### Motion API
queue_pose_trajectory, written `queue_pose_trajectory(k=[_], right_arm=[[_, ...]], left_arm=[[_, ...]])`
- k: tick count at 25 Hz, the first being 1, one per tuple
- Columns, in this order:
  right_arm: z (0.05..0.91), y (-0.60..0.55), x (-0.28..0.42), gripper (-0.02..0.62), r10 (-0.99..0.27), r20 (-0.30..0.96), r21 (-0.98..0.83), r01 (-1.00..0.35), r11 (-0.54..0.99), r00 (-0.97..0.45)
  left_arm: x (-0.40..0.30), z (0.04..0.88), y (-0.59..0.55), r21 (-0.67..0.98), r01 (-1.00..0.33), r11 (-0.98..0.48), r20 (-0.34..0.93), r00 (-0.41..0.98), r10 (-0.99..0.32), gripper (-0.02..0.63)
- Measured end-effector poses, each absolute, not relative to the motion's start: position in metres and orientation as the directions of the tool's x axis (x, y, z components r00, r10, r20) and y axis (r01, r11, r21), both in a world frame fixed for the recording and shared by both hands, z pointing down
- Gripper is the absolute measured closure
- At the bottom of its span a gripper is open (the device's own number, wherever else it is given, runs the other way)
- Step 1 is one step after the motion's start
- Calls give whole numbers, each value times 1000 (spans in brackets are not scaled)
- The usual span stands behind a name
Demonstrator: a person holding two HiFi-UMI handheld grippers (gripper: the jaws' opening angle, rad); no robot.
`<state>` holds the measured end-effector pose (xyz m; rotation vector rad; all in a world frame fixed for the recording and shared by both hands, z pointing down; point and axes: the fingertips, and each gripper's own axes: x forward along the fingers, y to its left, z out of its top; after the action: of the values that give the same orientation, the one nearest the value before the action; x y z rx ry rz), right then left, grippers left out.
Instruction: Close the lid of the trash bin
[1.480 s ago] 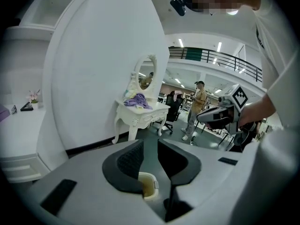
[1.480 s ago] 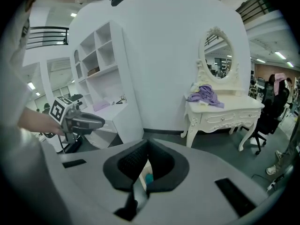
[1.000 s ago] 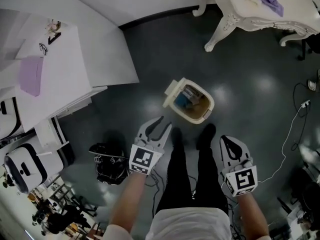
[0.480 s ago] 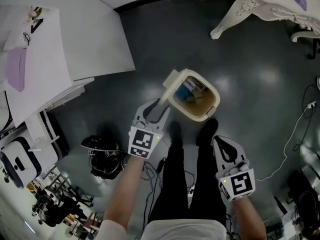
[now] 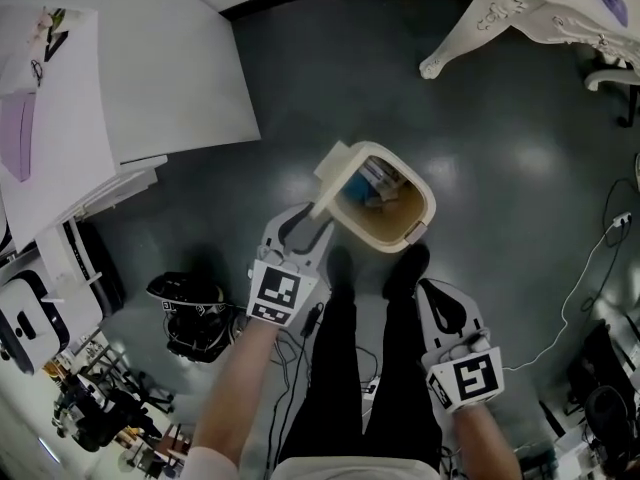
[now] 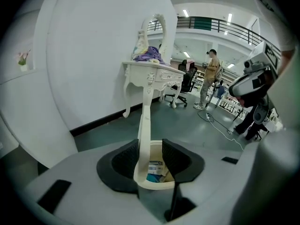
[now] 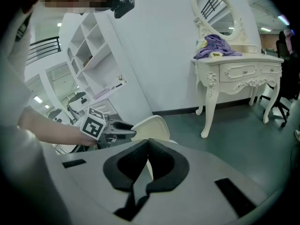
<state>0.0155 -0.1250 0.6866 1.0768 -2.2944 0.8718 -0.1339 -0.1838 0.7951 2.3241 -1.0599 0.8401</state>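
Dark floor [image 5: 340, 78], trash bin [image 5: 428, 200], lid [image 5: 333, 171] up

The left gripper [image 5: 305, 226] has come forward to the trash bin [image 5: 385, 240]; its jaws have just been opening; the bin's upright lid [image 6: 144, 125], earlier beyond them, now stands between them; the right gripper [image 5: 441, 306] has sunk lower beside the person's right leg.
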Motion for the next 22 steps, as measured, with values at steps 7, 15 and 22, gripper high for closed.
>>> queue_pose_trajectory(k=[7,15,22], right_arm=[[712,-117,33,583,-492,649,-342,-801,492,-580],[743,-107,62,583,-485,669,-332,-811,482,-563],[758,-97,79,583,-465,676,-343,-803,488,-571]], left_arm=[[-90,803,-150,153,-736,-660,681,562,-469,436],[-52,819,-121,171,-703,-690,682,590,-432,436],[-27,837,-103,186,-690,-700,703,591,-395,431]])
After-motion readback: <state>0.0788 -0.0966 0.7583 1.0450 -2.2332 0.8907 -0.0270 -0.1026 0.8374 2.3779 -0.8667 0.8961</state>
